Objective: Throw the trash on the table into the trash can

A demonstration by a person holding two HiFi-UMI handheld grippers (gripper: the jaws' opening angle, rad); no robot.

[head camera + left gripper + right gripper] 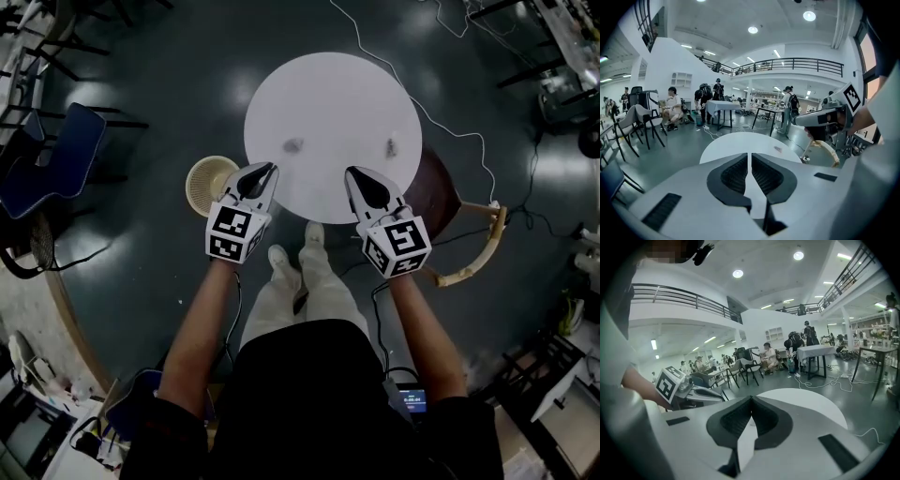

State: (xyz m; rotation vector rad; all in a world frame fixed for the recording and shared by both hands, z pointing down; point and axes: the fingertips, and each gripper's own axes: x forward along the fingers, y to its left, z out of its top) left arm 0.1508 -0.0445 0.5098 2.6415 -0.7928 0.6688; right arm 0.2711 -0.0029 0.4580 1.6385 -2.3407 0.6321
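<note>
The trash can (208,183), a pale ribbed round basket, stands mouth up on the dark floor (187,75), just beside the left edge of the round white surface (333,94). From the head view its inside shows only pale ribbed wall and bottom, and its near right rim is covered by the marker cube of the left tongs (271,170). The trash lies on the surface as 2 small dark bits, well apart: the left scrap (293,145) lies ahead of the left tongs, and the right scrap (391,145) ahead of the right tongs (351,174). Both are too small and blurred to tell what they are made of. In the left gripper view 1 of them shows as a faint smear a little to the right beyond the tips, but which of the 2 cannot be told. In the right gripper view the body of the tongs hides most of the near surface. Both tongs are pressed together with nothing between them, and their tips are held over the near rim of the surface; whether they touch it cannot be told. A brown seat (439,187) is partly hidden under the surface's right edge.
</note>
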